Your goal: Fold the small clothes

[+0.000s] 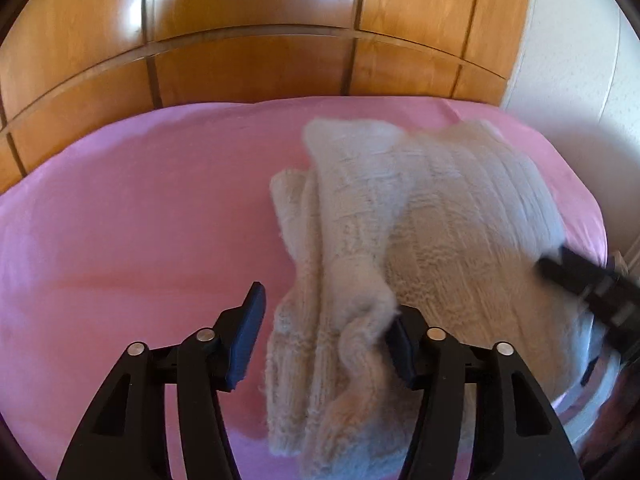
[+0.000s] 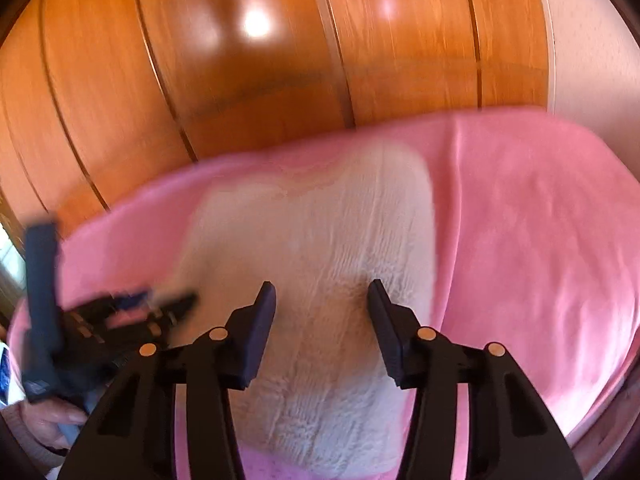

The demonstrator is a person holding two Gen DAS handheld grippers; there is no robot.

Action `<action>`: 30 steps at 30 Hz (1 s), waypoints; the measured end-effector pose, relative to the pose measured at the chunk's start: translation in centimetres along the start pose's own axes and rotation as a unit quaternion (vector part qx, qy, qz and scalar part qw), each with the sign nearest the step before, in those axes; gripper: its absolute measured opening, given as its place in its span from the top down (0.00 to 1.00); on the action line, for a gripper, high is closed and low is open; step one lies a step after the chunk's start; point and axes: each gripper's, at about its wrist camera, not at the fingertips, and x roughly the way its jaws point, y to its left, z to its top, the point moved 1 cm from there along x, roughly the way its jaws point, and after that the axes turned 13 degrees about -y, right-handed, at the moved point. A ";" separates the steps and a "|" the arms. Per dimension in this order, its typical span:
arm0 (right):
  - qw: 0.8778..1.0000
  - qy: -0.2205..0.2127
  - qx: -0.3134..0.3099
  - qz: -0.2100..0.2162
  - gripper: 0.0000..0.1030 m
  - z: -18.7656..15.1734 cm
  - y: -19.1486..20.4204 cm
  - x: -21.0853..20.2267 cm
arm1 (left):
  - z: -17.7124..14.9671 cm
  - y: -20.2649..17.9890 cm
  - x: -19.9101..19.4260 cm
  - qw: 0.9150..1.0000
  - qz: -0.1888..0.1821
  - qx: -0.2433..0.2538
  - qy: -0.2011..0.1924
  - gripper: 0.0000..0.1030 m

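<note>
A cream knitted sweater [image 1: 420, 216] lies partly folded on the pink sheet [image 1: 140, 220], with a bunched sleeve running down between my left fingers. My left gripper [image 1: 324, 320] is open; the sleeve rests against its right finger. In the right wrist view the sweater [image 2: 320, 260] lies under and ahead of my right gripper [image 2: 322, 308], which is open and empty above the knit. The right gripper also shows blurred at the right edge of the left wrist view [image 1: 588, 284]. The left gripper shows blurred at the left of the right wrist view [image 2: 120, 320].
A wooden wardrobe [image 1: 248, 40] stands right behind the bed. A white wall [image 1: 580, 60] is at the right. The pink sheet is bare left of the sweater. The bed's right edge [image 2: 600, 392] drops off nearby.
</note>
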 end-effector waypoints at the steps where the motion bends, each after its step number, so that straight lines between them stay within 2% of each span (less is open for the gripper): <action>1: 1.000 -0.010 -0.020 -0.016 0.53 -0.4 0.5 -0.1 | 0.0 0.1 -0.2 1.000 -0.001 -0.007 -0.001 0.43; 3: 0.999 -0.020 -0.035 -0.033 0.52 -0.5 1.5 -0.7 | 0.1 0.2 -0.7 1.000 0.002 -0.008 -0.006 0.43; 6: 0.998 -0.023 -0.044 -0.034 0.46 -0.6 2.3 -1.5 | 0.3 0.4 -1.4 1.000 0.006 -0.013 -0.013 0.43; 8: 0.998 -0.024 -0.042 -0.036 0.44 -0.6 2.5 -2.1 | 0.3 0.3 -1.6 1.000 0.010 -0.018 -0.017 0.37; 10: 0.999 -0.024 -0.038 -0.030 0.37 -0.6 2.4 -2.3 | 0.4 0.1 -1.8 0.999 0.015 -0.023 -0.020 0.35; 17: 0.998 -0.020 -0.051 -0.030 0.33 -1.8 3.1 -3.2 | -0.5 0.1 -3.0 0.999 0.019 -0.019 -0.024 0.35; 20: 0.998 -0.015 -0.045 -0.034 0.31 -2.2 3.2 -3.4 | -0.8 0.1 -3.4 0.999 0.026 -0.018 -0.026 0.29; 24: 0.999 -0.004 -0.035 -0.036 0.26 -3.0 3.4 -3.5 | -1.2 0.3 -4.0 0.999 0.028 -0.021 -0.029 0.29; 30: 0.999 -0.007 -0.022 -0.040 0.26 -3.0 3.5 -4.7 | -1.4 0.4 -5.6 0.999 0.030 -0.020 -0.040 0.29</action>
